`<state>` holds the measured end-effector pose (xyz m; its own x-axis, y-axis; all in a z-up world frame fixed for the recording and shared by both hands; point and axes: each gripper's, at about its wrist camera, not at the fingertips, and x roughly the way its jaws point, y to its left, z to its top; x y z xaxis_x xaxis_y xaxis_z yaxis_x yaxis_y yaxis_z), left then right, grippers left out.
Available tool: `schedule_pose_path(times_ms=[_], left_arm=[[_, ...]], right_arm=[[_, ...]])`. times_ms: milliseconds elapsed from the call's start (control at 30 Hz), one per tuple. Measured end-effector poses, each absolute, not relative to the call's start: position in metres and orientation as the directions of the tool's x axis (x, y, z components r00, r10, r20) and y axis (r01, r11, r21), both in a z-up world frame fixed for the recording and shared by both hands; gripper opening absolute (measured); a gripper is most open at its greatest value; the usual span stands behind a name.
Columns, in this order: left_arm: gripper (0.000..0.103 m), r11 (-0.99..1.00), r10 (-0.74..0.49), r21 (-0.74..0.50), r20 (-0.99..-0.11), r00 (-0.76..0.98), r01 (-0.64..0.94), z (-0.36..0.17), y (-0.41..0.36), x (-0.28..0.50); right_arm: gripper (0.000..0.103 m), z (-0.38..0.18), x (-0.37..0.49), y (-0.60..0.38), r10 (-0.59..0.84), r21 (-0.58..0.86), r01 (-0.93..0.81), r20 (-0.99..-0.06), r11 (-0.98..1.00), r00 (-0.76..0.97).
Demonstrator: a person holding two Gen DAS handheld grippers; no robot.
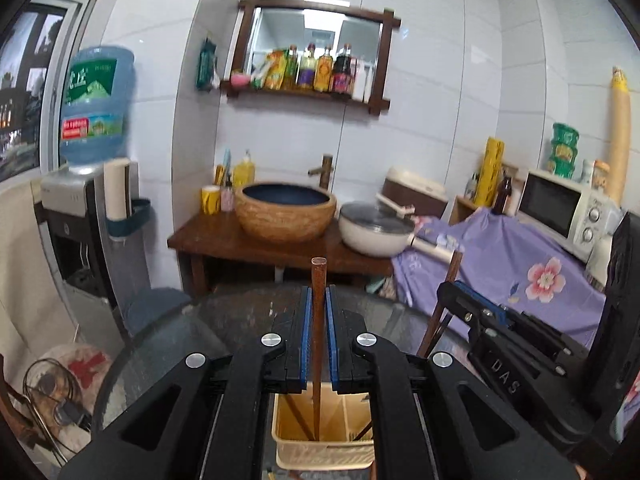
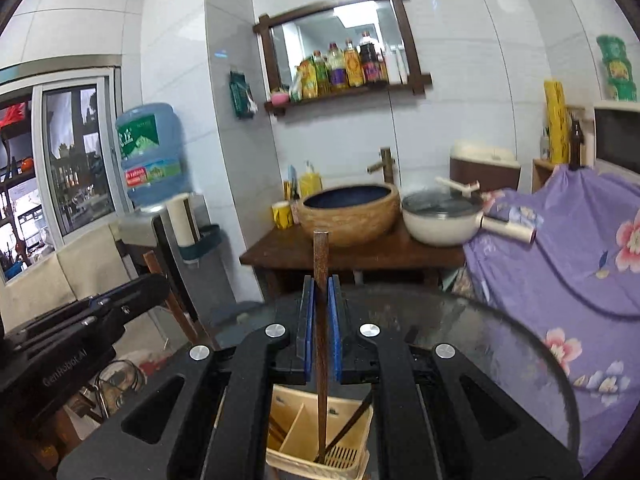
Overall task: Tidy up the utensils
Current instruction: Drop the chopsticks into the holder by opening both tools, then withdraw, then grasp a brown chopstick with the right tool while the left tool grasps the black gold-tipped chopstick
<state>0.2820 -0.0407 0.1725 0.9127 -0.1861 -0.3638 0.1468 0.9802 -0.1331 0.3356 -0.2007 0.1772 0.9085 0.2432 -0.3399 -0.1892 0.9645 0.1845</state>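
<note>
The walls [image 1: 420, 120] are covered in big white tiles. A mirror with a dark wood frame [image 1: 316, 48] hangs up high, and bottles [image 1: 320, 70] stand in a row on its little shelf. Under it is a brown wooden stand [image 1: 280, 246] with a round bowl sink [image 1: 285, 214] and a tap [image 1: 325, 170]. A white pot [image 1: 376, 228] sits beside the sink. On the left is a window [image 2: 76, 160] and a water cooler with a big blue jug [image 1: 96, 108]. On the right, a purple flower cloth [image 1: 520, 264] covers something, and a white microwave [image 1: 560, 208] stands there. A round glass table [image 2: 500, 340] is in front.
</note>
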Motion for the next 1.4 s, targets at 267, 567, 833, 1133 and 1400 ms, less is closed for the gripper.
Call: schedule_pose_path(times_ms=[267,567,833,1133,1400], left_arm=[[0.007,0.983,-0.171,-0.133,-0.447,0.878,0.124,0.117,-0.034,0.294],[0.029,0.982,-0.178,-0.131,-0.444,0.878,0.133,0.116,-0.031,0.288],[0.093,0.984,-0.169,-0.115,-0.416,0.893,0.133,0.106,-0.015,0.242],[0.096,0.993,-0.117,-0.076,-0.53,0.84,0.09,0.038,0.015,0.199],[0.096,0.993,-0.11,-0.105,-0.661,0.742,0.053,-0.023,0.028,0.187]], right_arm=[[0.008,0.14,0.341,-0.206,0.246,0.202,-0.177,-0.396,0.963,0.885],[0.053,0.143,0.335,-0.205,0.266,0.196,-0.205,-0.373,0.959,0.889],[0.075,0.151,0.284,-0.216,0.215,0.102,-0.193,-0.301,0.976,0.929],[0.087,0.099,0.233,-0.246,0.246,0.111,-0.22,-0.417,0.969,0.875],[0.087,0.025,0.224,-0.247,0.255,0.132,-0.221,-0.584,0.966,0.771]])
